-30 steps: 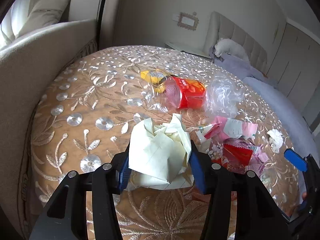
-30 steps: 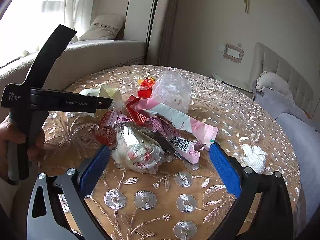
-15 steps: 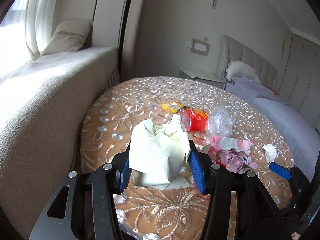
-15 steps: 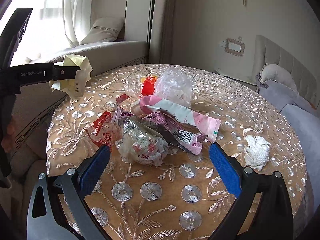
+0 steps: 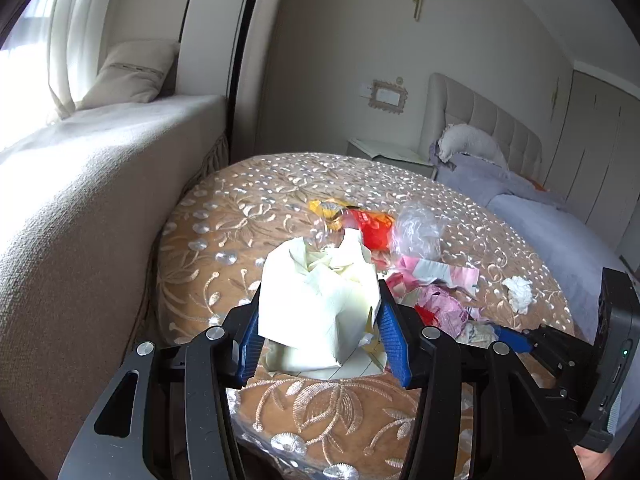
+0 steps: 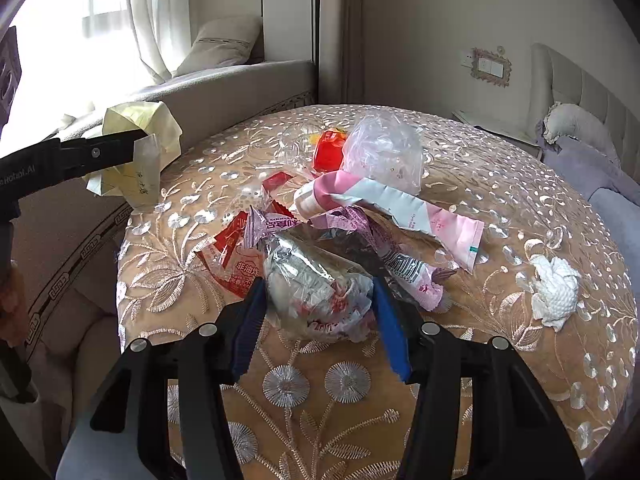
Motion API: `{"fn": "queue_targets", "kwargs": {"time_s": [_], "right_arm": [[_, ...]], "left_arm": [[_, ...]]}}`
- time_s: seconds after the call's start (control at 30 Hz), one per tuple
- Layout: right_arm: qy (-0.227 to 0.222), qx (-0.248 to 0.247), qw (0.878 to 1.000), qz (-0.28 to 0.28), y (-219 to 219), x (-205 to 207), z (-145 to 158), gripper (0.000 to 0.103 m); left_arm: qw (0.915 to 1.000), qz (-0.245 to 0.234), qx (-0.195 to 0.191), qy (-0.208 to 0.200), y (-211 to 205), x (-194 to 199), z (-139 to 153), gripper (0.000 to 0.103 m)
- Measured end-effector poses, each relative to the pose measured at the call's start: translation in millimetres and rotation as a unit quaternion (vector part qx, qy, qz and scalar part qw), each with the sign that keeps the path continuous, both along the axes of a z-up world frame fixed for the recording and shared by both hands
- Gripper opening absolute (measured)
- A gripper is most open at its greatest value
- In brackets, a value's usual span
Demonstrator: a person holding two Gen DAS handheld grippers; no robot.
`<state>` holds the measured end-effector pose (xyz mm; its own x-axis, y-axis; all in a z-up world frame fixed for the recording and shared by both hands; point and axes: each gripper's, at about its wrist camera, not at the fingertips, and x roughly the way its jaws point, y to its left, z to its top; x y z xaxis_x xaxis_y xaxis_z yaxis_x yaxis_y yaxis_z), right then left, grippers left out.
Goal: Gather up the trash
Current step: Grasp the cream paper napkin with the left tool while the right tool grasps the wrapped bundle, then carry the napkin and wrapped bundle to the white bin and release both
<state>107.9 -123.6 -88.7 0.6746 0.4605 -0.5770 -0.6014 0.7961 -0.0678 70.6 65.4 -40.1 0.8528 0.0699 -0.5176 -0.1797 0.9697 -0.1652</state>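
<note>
My left gripper (image 5: 320,336) is shut on a crumpled pale yellow paper (image 5: 316,292) and holds it above the table's left edge; it also shows in the right wrist view (image 6: 136,152). My right gripper (image 6: 320,320) has closed on a crumpled silvery wrapper (image 6: 316,288) lying on the round table (image 6: 360,400). Behind it lies a pile of trash: a pink and white pouch (image 6: 392,204), red wrappers (image 6: 236,256), a clear plastic bag (image 6: 384,156) and a red-labelled bottle (image 6: 328,148). A white tissue wad (image 6: 556,288) lies apart at the right.
The table has a tan cloth with silver embroidery. A beige window seat (image 5: 80,184) with a cushion (image 5: 128,72) runs along the left. A bed (image 5: 540,208) with a padded headboard stands at the right. A nightstand (image 5: 384,152) is behind the table.
My left gripper has lifted the yellow paper up and back toward the table's left edge. My right gripper's jaws have closed from wide open onto the silvery wrapper.
</note>
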Motion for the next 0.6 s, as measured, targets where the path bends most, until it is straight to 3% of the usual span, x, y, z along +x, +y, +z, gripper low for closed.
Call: {"fn": "queue_targets", "kwargs": {"time_s": [0.23,0.43,0.6], "right_arm": [[-0.067,-0.002,0.996,-0.054,-52.4,-35.8,28.1,0.054],[-0.081,0.007,0.992,-0.099,-93.8,-54.5,36.3,0.054],[-0.097,0.016,0.988,-0.12,-123.1,-80.4,40.9,0.054]], "left_arm": [[0.9992,-0.036,0.01,-0.009,-29.7,-10.9,2.7,0.05],[0.9971,-0.075,-0.004,-0.008,-58.4,-20.6,2.8,0.05],[0.9928,-0.119,0.008,-0.01,-100.3,-31.7,1.0,0.05]]}}
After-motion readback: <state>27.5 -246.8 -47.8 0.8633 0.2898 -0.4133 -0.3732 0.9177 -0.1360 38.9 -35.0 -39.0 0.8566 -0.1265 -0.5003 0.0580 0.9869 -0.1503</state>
